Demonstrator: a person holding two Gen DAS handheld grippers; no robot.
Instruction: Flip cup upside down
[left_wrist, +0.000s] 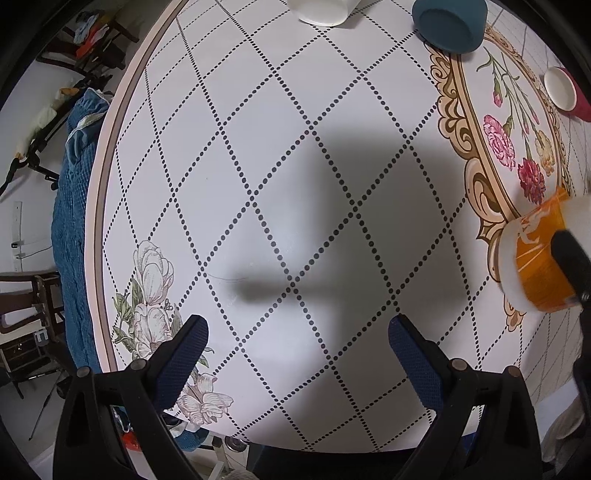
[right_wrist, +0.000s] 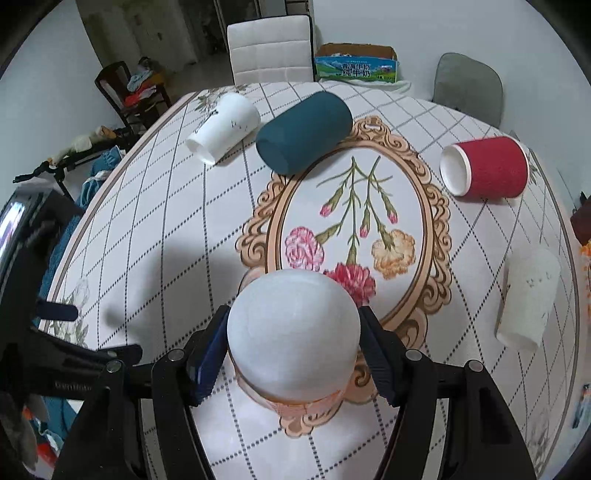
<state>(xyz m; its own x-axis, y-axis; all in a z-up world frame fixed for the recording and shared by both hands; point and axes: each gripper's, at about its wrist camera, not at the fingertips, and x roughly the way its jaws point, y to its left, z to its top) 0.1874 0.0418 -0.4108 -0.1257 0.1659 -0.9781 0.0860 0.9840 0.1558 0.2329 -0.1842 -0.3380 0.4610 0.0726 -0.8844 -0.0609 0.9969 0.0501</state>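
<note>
My right gripper (right_wrist: 293, 345) is shut on an orange paper cup (right_wrist: 293, 332), held just above the table with its white bottom toward the camera. The same cup shows in the left wrist view (left_wrist: 535, 258) at the right edge, orange with a white end, gripped by a black finger. My left gripper (left_wrist: 297, 343) is open and empty above the tablecloth, left of the cup. Several other cups lie on their sides: a teal one (right_wrist: 303, 133), a white one (right_wrist: 223, 127), a red one (right_wrist: 485, 168) and a pale white one (right_wrist: 528, 299).
The round table (right_wrist: 147, 221) has a diamond-patterned cloth with a floral medallion in the middle. Chairs stand around it: a white one (right_wrist: 271, 48) and a grey one (right_wrist: 467, 86) at the far side. A cardboard box (right_wrist: 356, 64) sits behind the table.
</note>
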